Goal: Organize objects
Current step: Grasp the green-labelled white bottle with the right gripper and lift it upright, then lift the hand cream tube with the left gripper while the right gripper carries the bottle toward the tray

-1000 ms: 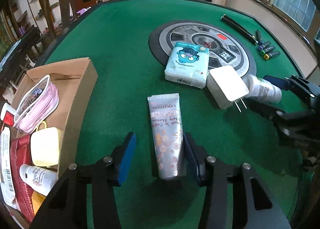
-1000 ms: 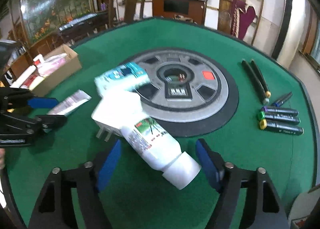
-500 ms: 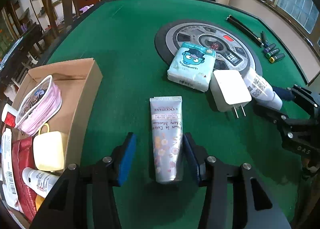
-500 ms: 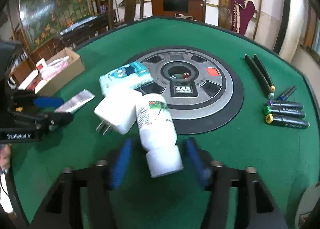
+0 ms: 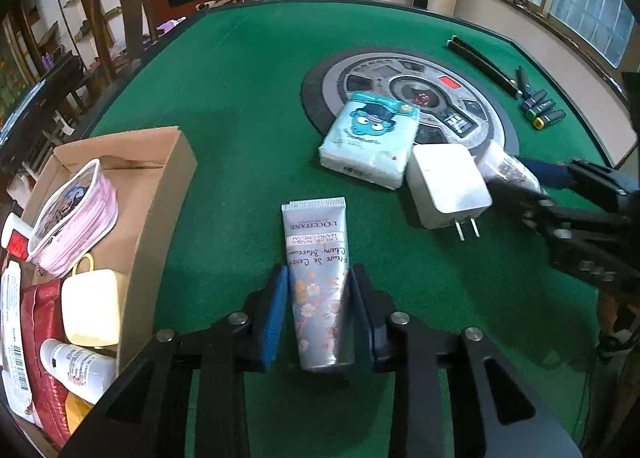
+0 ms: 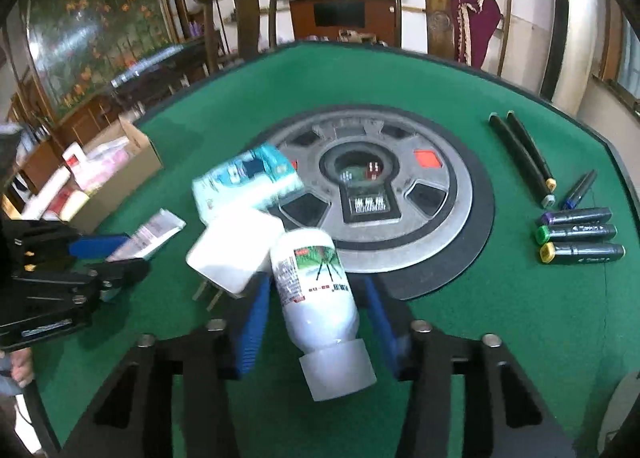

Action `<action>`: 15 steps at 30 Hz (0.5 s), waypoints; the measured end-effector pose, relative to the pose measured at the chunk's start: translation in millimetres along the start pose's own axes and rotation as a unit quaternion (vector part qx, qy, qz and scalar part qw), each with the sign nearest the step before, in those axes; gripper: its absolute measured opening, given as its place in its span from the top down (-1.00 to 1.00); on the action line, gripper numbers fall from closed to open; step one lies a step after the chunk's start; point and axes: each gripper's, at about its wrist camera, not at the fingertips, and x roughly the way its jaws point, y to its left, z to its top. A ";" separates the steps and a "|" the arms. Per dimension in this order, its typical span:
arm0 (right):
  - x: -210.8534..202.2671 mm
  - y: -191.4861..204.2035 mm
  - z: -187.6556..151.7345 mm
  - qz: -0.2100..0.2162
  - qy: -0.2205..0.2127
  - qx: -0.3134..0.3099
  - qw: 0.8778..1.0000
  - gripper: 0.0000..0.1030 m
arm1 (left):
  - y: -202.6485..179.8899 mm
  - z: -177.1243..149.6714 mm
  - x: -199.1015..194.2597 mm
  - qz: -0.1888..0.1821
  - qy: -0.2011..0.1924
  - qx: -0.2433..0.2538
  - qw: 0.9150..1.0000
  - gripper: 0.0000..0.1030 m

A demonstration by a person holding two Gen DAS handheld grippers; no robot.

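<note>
My left gripper (image 5: 319,308) is closing, its blue pads touching a hand cream tube (image 5: 319,278) lying on the green table (image 5: 240,105). My right gripper (image 6: 316,320) is closing around a white bottle (image 6: 316,290); the cardboard box (image 5: 160,193) sits at nine o'clock from the tube.

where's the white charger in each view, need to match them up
Left wrist: charger right of centre, prongs toward the camera, beside the tissue pack.
Right wrist: charger left of centre, against the white bottle, in front of the tissue pack.
Shared landmark: the round grey console behind it.
</note>
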 end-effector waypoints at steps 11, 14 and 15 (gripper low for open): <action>-20.5 -7.4 -5.1 -0.017 -0.023 0.033 0.999 0.29 | -14.8 -9.5 -7.0 -0.021 0.001 0.019 1.000 0.41; -30.2 -4.1 -5.4 -0.010 -0.037 0.046 0.998 0.29 | -16.3 -10.6 -7.6 -0.019 0.000 0.025 1.000 0.41; -34.0 -1.3 -5.3 -0.007 -0.042 0.051 0.998 0.29 | -18.2 -10.6 -7.2 -0.015 0.000 0.030 0.999 0.41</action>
